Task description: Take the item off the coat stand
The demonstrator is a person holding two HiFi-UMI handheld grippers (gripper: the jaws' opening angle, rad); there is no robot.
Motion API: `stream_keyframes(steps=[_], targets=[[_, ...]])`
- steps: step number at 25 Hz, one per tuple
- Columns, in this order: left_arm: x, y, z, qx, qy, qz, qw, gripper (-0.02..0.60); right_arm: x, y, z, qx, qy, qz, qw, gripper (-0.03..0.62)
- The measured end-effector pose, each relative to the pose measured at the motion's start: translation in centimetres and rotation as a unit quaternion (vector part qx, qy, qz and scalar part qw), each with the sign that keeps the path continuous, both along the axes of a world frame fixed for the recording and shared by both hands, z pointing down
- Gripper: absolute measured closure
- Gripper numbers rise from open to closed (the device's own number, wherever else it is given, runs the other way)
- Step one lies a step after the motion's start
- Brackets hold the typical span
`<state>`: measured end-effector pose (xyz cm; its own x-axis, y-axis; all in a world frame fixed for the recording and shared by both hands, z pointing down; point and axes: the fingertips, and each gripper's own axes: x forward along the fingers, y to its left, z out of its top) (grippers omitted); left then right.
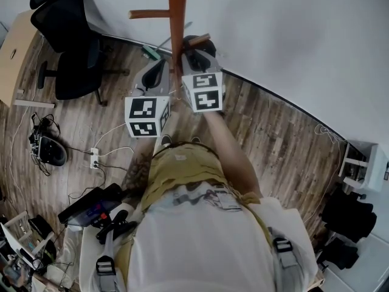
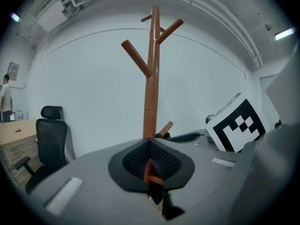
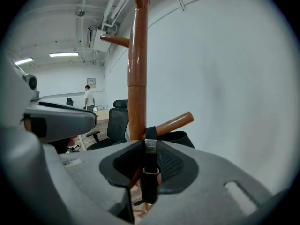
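Observation:
The wooden coat stand rises just ahead of both grippers, its pole filling the middle of the right gripper view. A black strap with a metal buckle hangs over a low peg. The black item it belongs to shows behind that peg. My right gripper is shut on the strap right at the peg; in the head view it sits against the pole. My left gripper is beside it on the left, jaws together and empty, the pole straight ahead. From above, the left gripper is apart from the stand.
A black office chair and a wooden desk stand to the left. A power strip with cables lies on the wood floor. Black bags and a white shelf are at the right. The white wall runs close behind the stand.

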<state>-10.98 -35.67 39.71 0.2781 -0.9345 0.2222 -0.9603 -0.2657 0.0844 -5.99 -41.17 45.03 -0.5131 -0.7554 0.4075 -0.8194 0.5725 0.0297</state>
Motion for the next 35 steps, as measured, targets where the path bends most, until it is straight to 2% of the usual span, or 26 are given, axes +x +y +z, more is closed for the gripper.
stream_keyframes(steps=[13,27,35], targets=[[0.9,-0.1,-0.7,0.005,0.001,0.01,0.9999,0.581,4.0,-1.3,-4.3,0.062,-0.013,0.058,0.996,0.502],[2.4,-0.1,-1.9,0.016,0.006,0.03,0.9994,0.581,9.4,-1.7,-8.4,0.101,-0.025,0.119,0.987,0.502],[3.9,0.3,-5.4,0.056,0.018,0.05,0.9971,0.582,12.1,1.3,-12.2,0.144,-0.06,0.147,0.977,0.502]])
